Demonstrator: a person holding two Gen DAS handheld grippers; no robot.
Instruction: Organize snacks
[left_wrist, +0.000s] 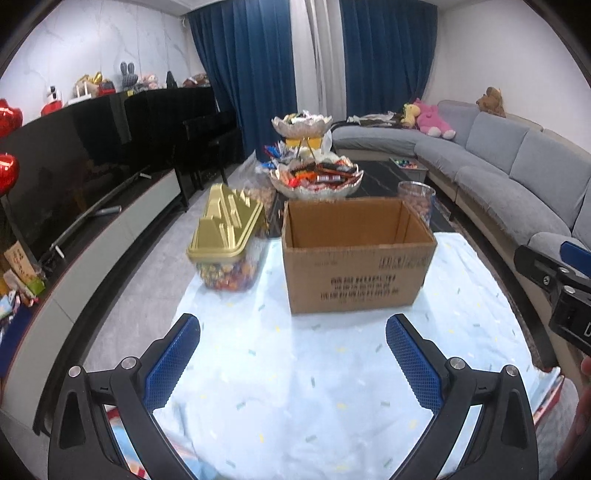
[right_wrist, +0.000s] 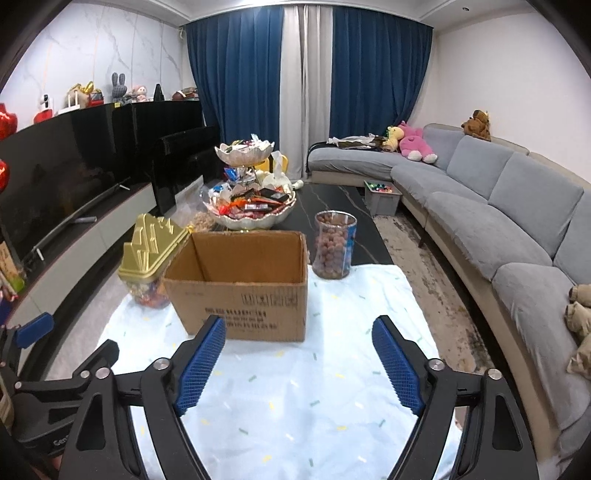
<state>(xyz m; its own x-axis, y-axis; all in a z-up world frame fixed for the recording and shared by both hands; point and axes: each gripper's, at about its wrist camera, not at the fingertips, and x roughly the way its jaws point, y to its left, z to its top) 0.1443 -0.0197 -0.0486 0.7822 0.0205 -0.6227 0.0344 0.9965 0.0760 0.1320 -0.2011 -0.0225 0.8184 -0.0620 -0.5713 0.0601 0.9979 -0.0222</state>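
— Blue curtains (right_wrist: 236, 74) and a grey sofa (right_wrist: 498, 206) frame the room; why is the cardboard box (left_wrist: 354, 254) sitting open on the pale cloth (left_wrist: 295, 387) over the near end of the tabletop?

— My guess is it's the bin for the snacks: flaps out of the way, empty as far as I can see, set square in front of both grippers. The gold-lidded candy tub (left_wrist: 225, 243) stands just beside it toward the tabletop's left edge, so it's within easy reach.

— And the grippers?

— The left gripper (left_wrist: 293, 365) has its jaws spread wide with nothing between them, hovering over the cloth short of the box. The right gripper (right_wrist: 299, 365) is the same: jaws apart, holding nothing.

— Where are the rest of the snacks?

— Behind the box, toward the far end of the dark tabletop, a two-tier bowl stand (right_wrist: 251, 206) is heaped with wrapped sweets.

— What does one camera give you that the other doesn't?

— The right wrist view shows the clear jar of round brown snacks (right_wrist: 334, 245) whole, at the box's far right corner; in the left view the box hides most of it. The left view looks deeper into the box and catches a bag of nuts (left_wrist: 258, 192) behind the tub
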